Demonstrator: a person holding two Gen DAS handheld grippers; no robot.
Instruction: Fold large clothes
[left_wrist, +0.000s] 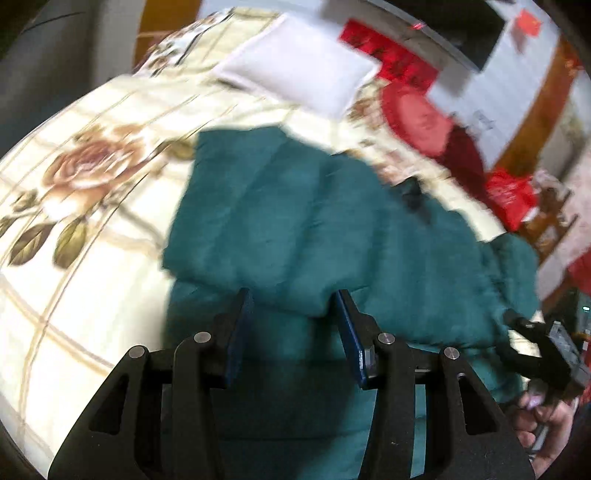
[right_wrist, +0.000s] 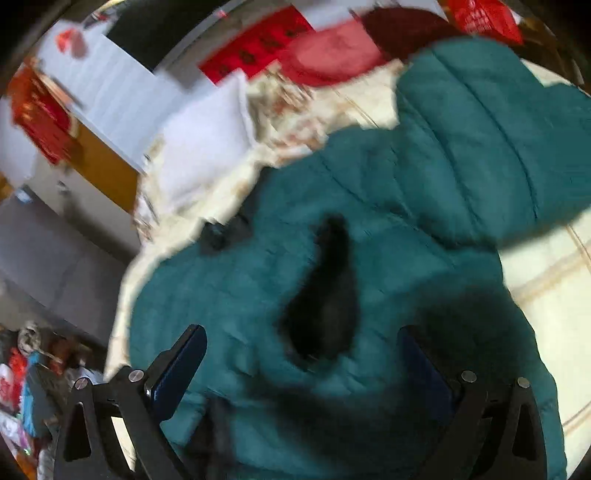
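A teal quilted jacket (left_wrist: 314, 229) lies partly folded on a cream bed cover with a rose print (left_wrist: 92, 166). My left gripper (left_wrist: 293, 299) is open, its blue-padded fingers straddling a folded edge of the jacket without clamping it. In the right wrist view the jacket (right_wrist: 461, 155) fills the frame, with a black fur patch (right_wrist: 325, 302) in its middle. My right gripper (right_wrist: 303, 343) is wide open just above the jacket. The right gripper and the hand holding it also show at the right edge of the left wrist view (left_wrist: 539, 347).
A white pillow (left_wrist: 299, 74) (right_wrist: 199, 147) lies at the head of the bed. Red cushions (left_wrist: 417, 118) (right_wrist: 325, 55) and a dark red one sit beyond it. A red bag (left_wrist: 509, 195) is off the bed's far side. Clutter lies on the floor (right_wrist: 26, 387).
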